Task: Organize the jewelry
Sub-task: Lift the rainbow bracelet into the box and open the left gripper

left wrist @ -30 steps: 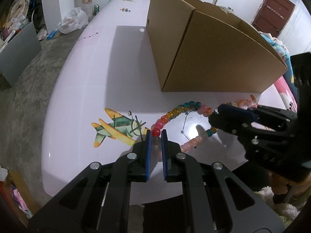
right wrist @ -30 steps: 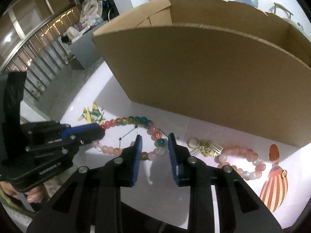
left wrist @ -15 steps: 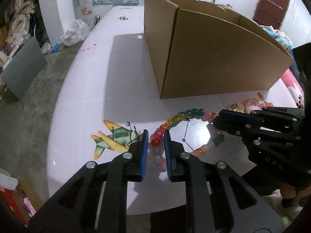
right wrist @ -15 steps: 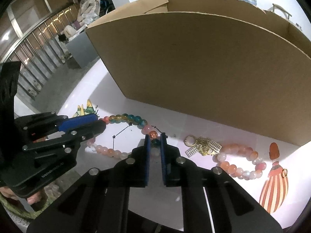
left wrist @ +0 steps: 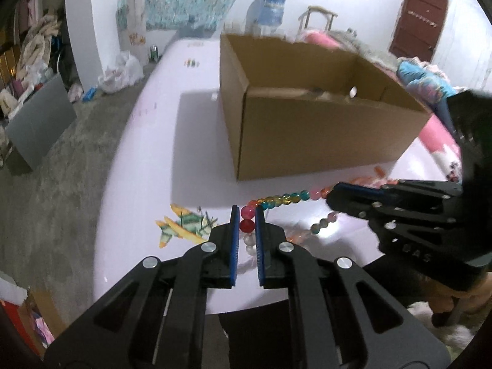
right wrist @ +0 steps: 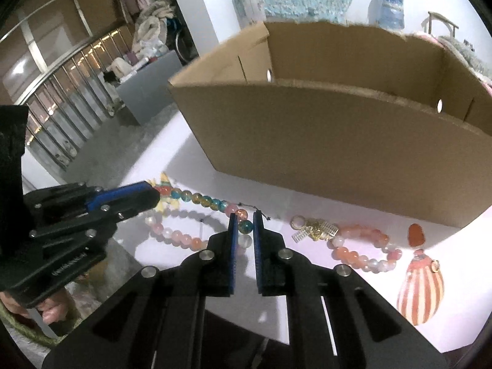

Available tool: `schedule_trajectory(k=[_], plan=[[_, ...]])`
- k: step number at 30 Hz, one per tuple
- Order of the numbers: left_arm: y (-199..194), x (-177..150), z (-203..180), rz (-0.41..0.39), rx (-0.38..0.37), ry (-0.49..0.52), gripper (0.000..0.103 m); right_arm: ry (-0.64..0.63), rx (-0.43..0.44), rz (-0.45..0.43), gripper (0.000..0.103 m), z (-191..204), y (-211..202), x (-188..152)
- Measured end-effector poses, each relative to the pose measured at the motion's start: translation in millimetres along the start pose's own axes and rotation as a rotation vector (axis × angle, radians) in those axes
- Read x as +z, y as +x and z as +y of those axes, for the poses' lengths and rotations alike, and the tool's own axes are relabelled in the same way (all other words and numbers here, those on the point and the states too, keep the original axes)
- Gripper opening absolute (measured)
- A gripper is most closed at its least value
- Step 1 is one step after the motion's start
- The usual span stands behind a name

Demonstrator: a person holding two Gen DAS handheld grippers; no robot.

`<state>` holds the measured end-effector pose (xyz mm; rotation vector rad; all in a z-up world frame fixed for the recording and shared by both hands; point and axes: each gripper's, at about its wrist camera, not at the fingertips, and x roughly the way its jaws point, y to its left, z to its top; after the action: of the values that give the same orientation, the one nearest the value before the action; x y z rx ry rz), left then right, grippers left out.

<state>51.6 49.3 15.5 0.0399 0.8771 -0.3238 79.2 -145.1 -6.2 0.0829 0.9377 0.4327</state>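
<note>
Beads of the multicoloured glass bracelet point(left wrist: 278, 198) hang strung between my two grippers above the white table point(left wrist: 160, 141), near the open brown cardboard box point(left wrist: 310, 123). I see my left gripper point(left wrist: 247, 226) pinched on a red bead, my right gripper point(right wrist: 245, 226) nearly together on a teal one.

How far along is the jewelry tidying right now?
Early. Nothing visibly lies in the cardboard box yet. In hand: both grippers, left and right, clamp the multicolored bead necklace. Left: the pink bead bracelet, gold charm and striped pendant.
</note>
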Motion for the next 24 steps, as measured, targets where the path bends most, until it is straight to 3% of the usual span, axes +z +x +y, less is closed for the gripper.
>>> schedule_trajectory(k=[8,13,18,22,24], plan=[[-70.9,60.4,-22.8,-0.201,-0.083,0.089,0.009,-0.055,0.025,-0.184,0.01,9.3,-76.7,44.1],[-69.0,116.1,-39.4,-0.261,-0.138,0.134,0.009,-0.073,-0.002,-0.234,0.01,-14.0,-96.0,92.4],[-17.8,150.1,-49.4,-0.164,-0.159,0.13,0.009,-0.002,0.007,-0.107,0.01,-61.2,-64.1,127.0],[46.4,157.1,-50.1,-0.002,-0.183,0.106,0.009,0.093,0.052,0.105,0.01,-100.0,-9.6,138.8],[70.1,156.3,-50.9,0.063,-0.187,0.09,0.009,0.109,0.042,0.168,0.01,-108.6,8.3,137.6]])
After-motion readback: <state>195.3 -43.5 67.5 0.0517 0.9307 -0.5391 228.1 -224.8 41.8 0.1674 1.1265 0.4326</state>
